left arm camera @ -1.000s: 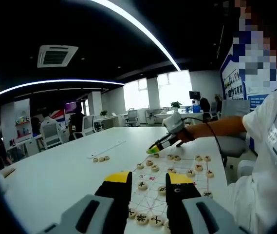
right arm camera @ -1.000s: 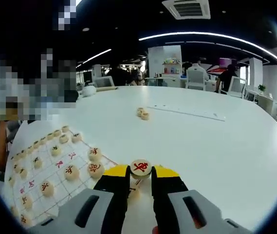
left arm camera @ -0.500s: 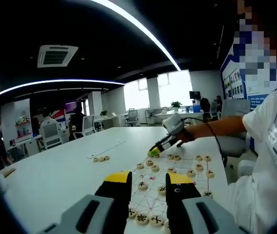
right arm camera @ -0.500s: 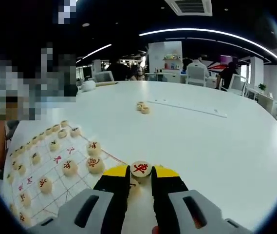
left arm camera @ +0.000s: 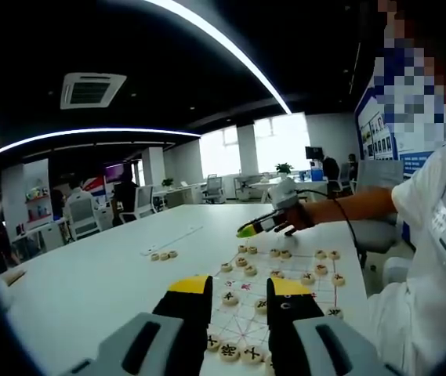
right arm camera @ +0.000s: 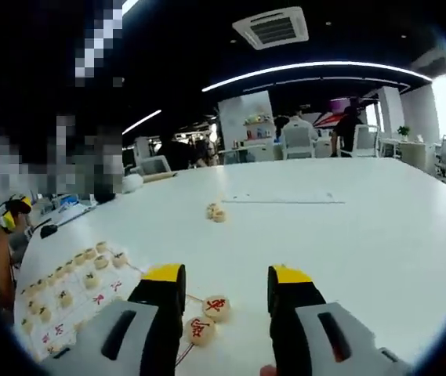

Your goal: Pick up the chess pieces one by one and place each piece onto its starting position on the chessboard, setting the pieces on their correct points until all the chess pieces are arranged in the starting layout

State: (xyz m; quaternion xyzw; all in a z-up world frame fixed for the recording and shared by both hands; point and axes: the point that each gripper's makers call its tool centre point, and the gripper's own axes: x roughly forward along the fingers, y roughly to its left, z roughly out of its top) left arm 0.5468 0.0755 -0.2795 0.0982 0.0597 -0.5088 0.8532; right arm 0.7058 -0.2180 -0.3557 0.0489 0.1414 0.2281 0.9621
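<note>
In the left gripper view, my left gripper [left arm camera: 240, 301] hangs over the near edge of the chessboard [left arm camera: 285, 283], jaws parted with nothing between them. Most pieces sit in rows on the board; three loose pieces [left arm camera: 161, 255] wait out on the white table [left arm camera: 89, 282]. Across the board, the right gripper [left arm camera: 255, 228] hovers above the far rank.

In the right gripper view, my right gripper [right arm camera: 224, 288] is spread wide and empty. A red-marked piece [right arm camera: 216, 306] lies between its jaws, at the board's corner, touching a second piece [right arm camera: 200, 330] just below. I judge the layout nearly complete: the loose pieces further out on the table remain to be fetched.
</note>
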